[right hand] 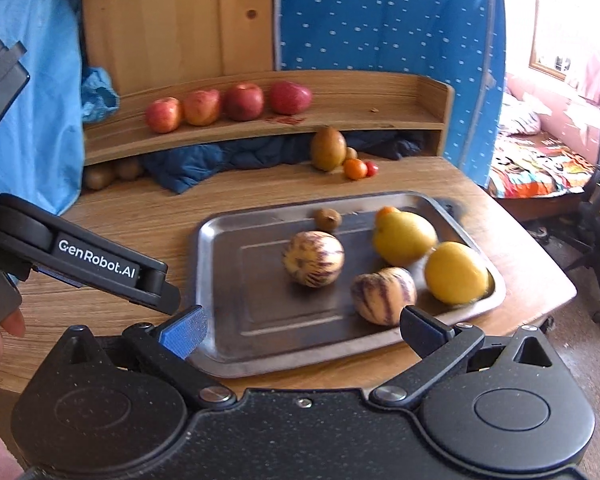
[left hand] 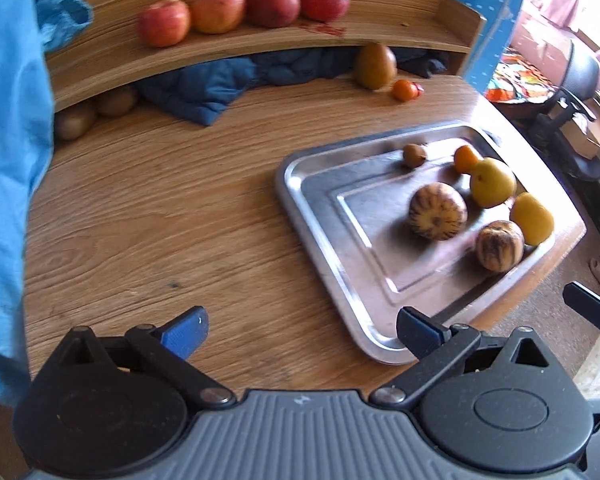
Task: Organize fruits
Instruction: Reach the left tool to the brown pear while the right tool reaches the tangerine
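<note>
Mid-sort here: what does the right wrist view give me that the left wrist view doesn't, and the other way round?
Only the right wrist view shows the left tongs from the side, a small brown fruit behind the pear, and the wooden cabinet door.

Only the left wrist view shows bare table left of the tray.

Both show four apples on the shelf, the tray's two striped melons, two yellow fruits, and open tongs.
</note>
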Demonstrator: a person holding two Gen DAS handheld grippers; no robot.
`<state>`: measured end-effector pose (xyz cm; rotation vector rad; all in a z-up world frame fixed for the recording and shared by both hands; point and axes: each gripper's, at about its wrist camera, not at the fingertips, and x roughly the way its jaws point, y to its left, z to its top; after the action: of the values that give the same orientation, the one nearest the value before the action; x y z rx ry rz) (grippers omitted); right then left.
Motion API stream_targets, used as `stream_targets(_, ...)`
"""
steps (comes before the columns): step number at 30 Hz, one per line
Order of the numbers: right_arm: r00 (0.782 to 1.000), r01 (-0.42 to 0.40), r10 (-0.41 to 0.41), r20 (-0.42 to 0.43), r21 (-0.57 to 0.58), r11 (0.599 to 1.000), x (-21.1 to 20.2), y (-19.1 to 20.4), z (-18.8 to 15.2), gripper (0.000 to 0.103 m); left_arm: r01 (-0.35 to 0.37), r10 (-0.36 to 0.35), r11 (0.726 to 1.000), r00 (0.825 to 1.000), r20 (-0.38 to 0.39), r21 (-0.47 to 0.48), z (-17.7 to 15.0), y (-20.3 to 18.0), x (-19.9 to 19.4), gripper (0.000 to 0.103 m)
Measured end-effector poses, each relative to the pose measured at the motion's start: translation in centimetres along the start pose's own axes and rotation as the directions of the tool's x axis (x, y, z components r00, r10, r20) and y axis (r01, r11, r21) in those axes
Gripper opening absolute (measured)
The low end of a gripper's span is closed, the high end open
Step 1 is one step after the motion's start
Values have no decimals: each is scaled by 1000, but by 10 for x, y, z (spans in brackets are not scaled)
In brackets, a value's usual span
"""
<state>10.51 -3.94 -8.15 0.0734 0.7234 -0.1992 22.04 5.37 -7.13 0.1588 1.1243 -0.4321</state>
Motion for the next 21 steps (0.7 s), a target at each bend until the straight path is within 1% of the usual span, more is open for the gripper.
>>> stream_targets(6,1000,-27,27,6,-19,999,11,5,12,102,-32,32,999,999,7,-28,11,15,1,102)
stream_targets(11,999,-31,32,8,-41,999,30,3,26,102,-39,40,998,999,14,-44,34,19,14,102)
stream_targets(15,1000,-14,14,2,-49,999,47,-9,40,102,-28,29,998,999,23,-56,62,14,31,102)
stream_targets(21,998,52,-53,-19,-62,997,78,-37,60,102,14,-13,999,999,29,-44,117,-8,67,102)
